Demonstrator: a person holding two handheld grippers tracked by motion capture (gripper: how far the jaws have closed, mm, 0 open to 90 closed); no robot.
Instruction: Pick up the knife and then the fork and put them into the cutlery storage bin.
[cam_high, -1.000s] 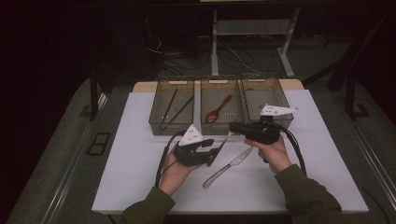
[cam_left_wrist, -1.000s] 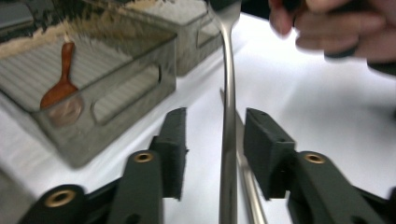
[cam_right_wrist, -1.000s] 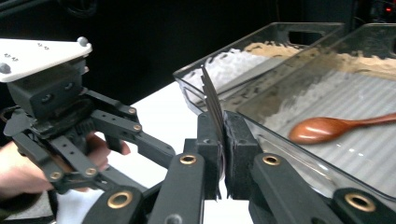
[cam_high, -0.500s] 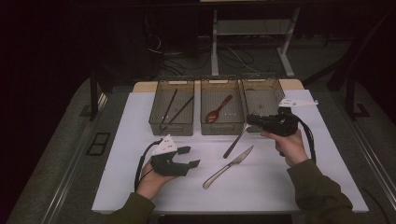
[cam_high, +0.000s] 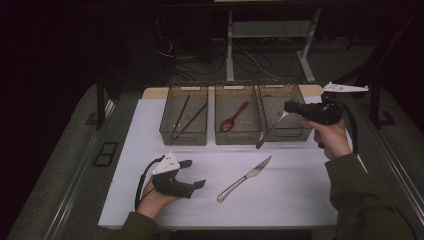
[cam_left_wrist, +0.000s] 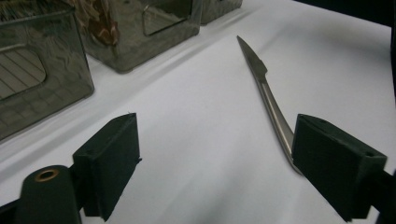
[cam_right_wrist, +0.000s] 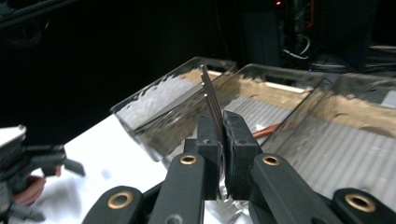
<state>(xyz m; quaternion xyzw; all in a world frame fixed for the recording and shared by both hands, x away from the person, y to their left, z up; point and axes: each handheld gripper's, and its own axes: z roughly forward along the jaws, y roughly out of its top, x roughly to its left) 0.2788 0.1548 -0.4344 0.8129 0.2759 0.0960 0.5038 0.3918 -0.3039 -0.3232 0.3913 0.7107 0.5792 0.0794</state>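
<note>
The right gripper (cam_high: 292, 107) is up over the rightmost bin (cam_high: 280, 102), its jaws pressed tight on a fork (cam_high: 272, 129); in the right gripper view the fork (cam_right_wrist: 211, 95) stands thin and edge-on, pinched between the 2 black pads with its upper end poking above them. From the high view the fork hangs slanting down and toward the person from the jaws, its lower end in front of the bin's near wall, above the table. The left gripper (cam_high: 192, 174) sits low at the near left of the white sheet (cam_high: 310, 180), jaws spread wide and holding nothing. The left gripper view shows the gap (cam_left_wrist: 215, 154) open over bare white surface, with a knife (cam_left_wrist: 266, 88) lying just inside the right-hand pad, blade tip pointing away toward the bins. From above, the knife (cam_high: 244, 178) lies flat on the sheet, just to the right of the left gripper and apart from it. 3 clear bins stand in a row at the far edge: the left bin (cam_high: 184, 131) holds 2 dark chopsticks (cam_high: 186, 117), the middle bin (cam_high: 239, 132) a reddish-brown spoon (cam_high: 234, 117). Beyond the table the room is dark, with cables on the floor and a pale metal stand (cam_high: 267, 35).
</note>
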